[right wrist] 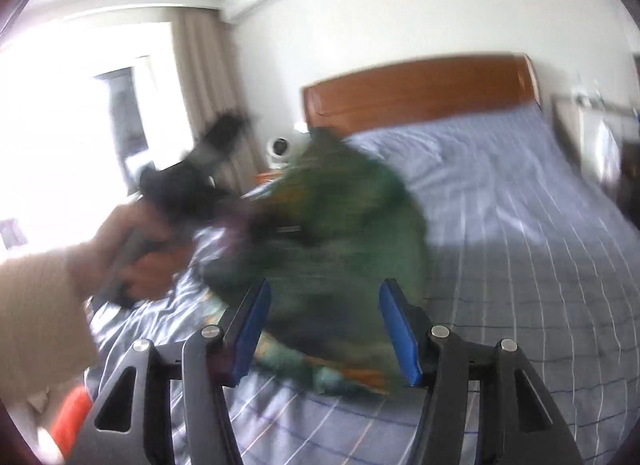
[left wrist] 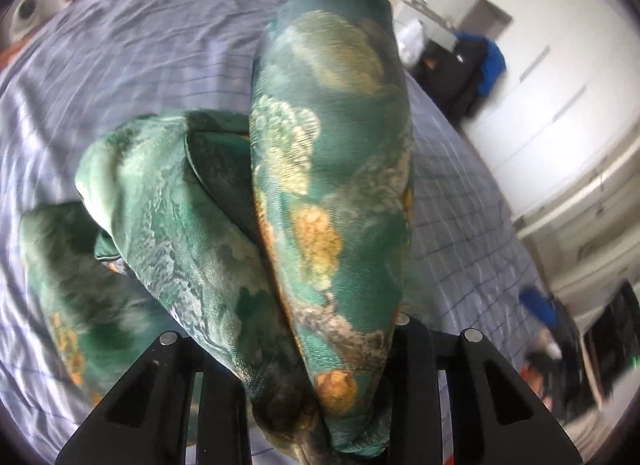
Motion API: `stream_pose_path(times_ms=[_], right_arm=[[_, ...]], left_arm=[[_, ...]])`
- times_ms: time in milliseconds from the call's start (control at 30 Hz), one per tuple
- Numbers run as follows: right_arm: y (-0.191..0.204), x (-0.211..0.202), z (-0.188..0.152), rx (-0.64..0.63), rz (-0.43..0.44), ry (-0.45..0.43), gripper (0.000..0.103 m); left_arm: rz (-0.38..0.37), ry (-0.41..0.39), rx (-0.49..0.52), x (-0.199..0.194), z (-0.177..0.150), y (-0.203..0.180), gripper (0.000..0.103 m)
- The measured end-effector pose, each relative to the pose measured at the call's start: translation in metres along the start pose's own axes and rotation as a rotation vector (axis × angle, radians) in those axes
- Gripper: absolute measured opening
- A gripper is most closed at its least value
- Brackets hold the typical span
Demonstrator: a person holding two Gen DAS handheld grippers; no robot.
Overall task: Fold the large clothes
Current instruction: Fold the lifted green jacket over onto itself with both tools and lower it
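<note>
Left gripper: fingers clamped on a bunched green floral garment.
Right gripper: fingers apart, nothing gripped; garment at 12 o'clock.
Bed: blue checked sheet.

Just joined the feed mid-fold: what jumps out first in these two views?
The green floral garment fills the left wrist view, bunched up between the fingers of the left tool, which is clamped on it above the blue checked bedsheet. In the blurred right wrist view the right tool stands open, blue pads apart, with the wooden headboard behind.
</note>
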State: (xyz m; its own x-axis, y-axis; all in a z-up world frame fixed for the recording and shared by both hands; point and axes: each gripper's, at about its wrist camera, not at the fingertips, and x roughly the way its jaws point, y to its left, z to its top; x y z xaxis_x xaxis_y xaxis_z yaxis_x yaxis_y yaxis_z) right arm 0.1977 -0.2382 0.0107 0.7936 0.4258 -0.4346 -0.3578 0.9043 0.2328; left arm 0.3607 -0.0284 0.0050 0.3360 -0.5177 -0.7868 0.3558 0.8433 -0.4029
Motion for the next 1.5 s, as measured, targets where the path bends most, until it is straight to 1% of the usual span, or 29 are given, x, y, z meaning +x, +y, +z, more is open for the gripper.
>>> stream_pose_path(times_ms=[67, 100, 200, 300, 367, 400, 433, 467, 533, 600, 667, 767, 800, 867, 900, 933, 967, 1000, 1033, 1067, 1100, 1167, 1233, 1267, 1333, 1367, 1433, 1467, 1500], right_arm=[[-0.010, 0.017, 0.006, 0.003, -0.014, 0.034, 0.054], [-0.012, 0.031, 0.009, 0.005, -0.005, 0.069, 0.052], [-0.007, 0.073, 0.007, 0.006, 0.054, 0.165, 0.047], [0.012, 0.129, -0.008, 0.010, 0.128, 0.285, 0.047], [0.017, 0.153, -0.021, 0.034, 0.179, 0.353, 0.048], [0.025, 0.171, -0.030, 0.051, 0.196, 0.396, 0.048], [0.029, 0.180, -0.036, 0.060, 0.195, 0.410, 0.048], [0.033, 0.186, -0.039, 0.062, 0.191, 0.416, 0.048], [0.041, 0.191, -0.041, 0.042, 0.171, 0.412, 0.048], [0.045, 0.192, -0.041, 0.025, 0.131, 0.413, 0.048], [0.045, 0.191, -0.042, 0.016, 0.118, 0.413, 0.048], [0.047, 0.187, -0.047, 0.006, 0.109, 0.407, 0.048], [0.048, 0.188, -0.048, 0.004, 0.105, 0.403, 0.048], [0.051, 0.188, -0.048, -0.007, 0.089, 0.396, 0.048], [0.054, 0.186, -0.048, -0.015, 0.082, 0.395, 0.048], [0.056, 0.185, -0.049, -0.027, 0.075, 0.395, 0.048], [0.056, 0.184, -0.050, -0.036, 0.072, 0.395, 0.048], [0.056, 0.190, -0.049, -0.037, 0.073, 0.398, 0.048], [0.057, 0.188, -0.047, -0.033, 0.076, 0.402, 0.048], [0.056, 0.185, -0.045, -0.023, 0.080, 0.409, 0.048], [0.053, 0.178, -0.038, -0.009, 0.092, 0.416, 0.048], [0.046, 0.152, -0.024, 0.048, 0.131, 0.386, 0.048], [0.030, 0.134, -0.011, 0.115, 0.137, 0.351, 0.048], [0.022, 0.128, -0.008, 0.146, 0.141, 0.350, 0.048], [0.011, 0.129, -0.011, 0.188, 0.162, 0.386, 0.048], [0.010, 0.136, -0.017, 0.187, 0.169, 0.426, 0.048], [0.016, 0.164, -0.047, 0.104, 0.107, 0.576, 0.049], [0.017, 0.171, -0.056, 0.078, 0.077, 0.596, 0.049], [0.017, 0.176, -0.064, 0.079, 0.050, 0.588, 0.049]], left_arm=[[-0.013, -0.008, -0.052, -0.002, -0.009, 0.026, 0.032], [-0.016, -0.012, -0.077, -0.003, -0.015, 0.039, 0.032], [-0.022, -0.026, -0.148, -0.004, -0.035, 0.081, 0.033], [-0.002, -0.043, -0.233, -0.002, -0.060, 0.121, 0.041], [0.018, -0.060, -0.331, -0.002, -0.078, 0.153, 0.063], [0.019, -0.076, -0.363, -0.005, -0.084, 0.162, 0.068], [0.023, -0.108, -0.402, -0.016, -0.092, 0.172, 0.076], [0.056, -0.123, -0.426, -0.027, -0.096, 0.177, 0.086], [0.123, -0.171, -0.441, -0.053, -0.106, 0.183, 0.089], [0.144, -0.217, -0.468, -0.078, -0.114, 0.187, 0.087], [0.177, -0.277, -0.477, -0.099, -0.118, 0.180, 0.085], [0.120, -0.351, -0.409, -0.113, -0.105, 0.154, 0.085], [0.101, -0.375, -0.363, -0.111, -0.097, 0.135, 0.085], [0.099, -0.412, -0.291, -0.105, -0.090, 0.112, 0.085], [0.111, -0.424, -0.274, -0.107, -0.085, 0.119, 0.085], [0.130, -0.424, -0.277, -0.088, -0.083, 0.109, 0.085], [0.141, -0.400, -0.288, -0.080, -0.080, 0.117, 0.084], [0.187, -0.350, -0.290, -0.061, -0.083, 0.120, 0.082], [0.246, -0.316, -0.284, -0.048, -0.086, 0.128, 0.076], [0.317, -0.284, -0.260, -0.030, -0.093, 0.131, 0.074], [0.347, -0.283, -0.242, -0.019, -0.100, 0.135, 0.074], [0.337, -0.320, -0.273, -0.017, -0.114, 0.147, 0.076], [0.281, -0.335, -0.329, -0.021, -0.120, 0.161, 0.079], [0.272, -0.332, -0.337, -0.019, -0.121, 0.163, 0.081], [0.271, -0.327, -0.330, -0.015, -0.121, 0.165, 0.083], [0.280, -0.326, -0.328, -0.013, -0.122, 0.165, 0.086], [0.246, -0.299, -0.341, -0.002, -0.124, 0.168, 0.088], [0.258, -0.303, -0.341, 0.002, -0.123, 0.170, 0.089], [0.268, -0.311, -0.339, 0.003, -0.123, 0.170, 0.089]])
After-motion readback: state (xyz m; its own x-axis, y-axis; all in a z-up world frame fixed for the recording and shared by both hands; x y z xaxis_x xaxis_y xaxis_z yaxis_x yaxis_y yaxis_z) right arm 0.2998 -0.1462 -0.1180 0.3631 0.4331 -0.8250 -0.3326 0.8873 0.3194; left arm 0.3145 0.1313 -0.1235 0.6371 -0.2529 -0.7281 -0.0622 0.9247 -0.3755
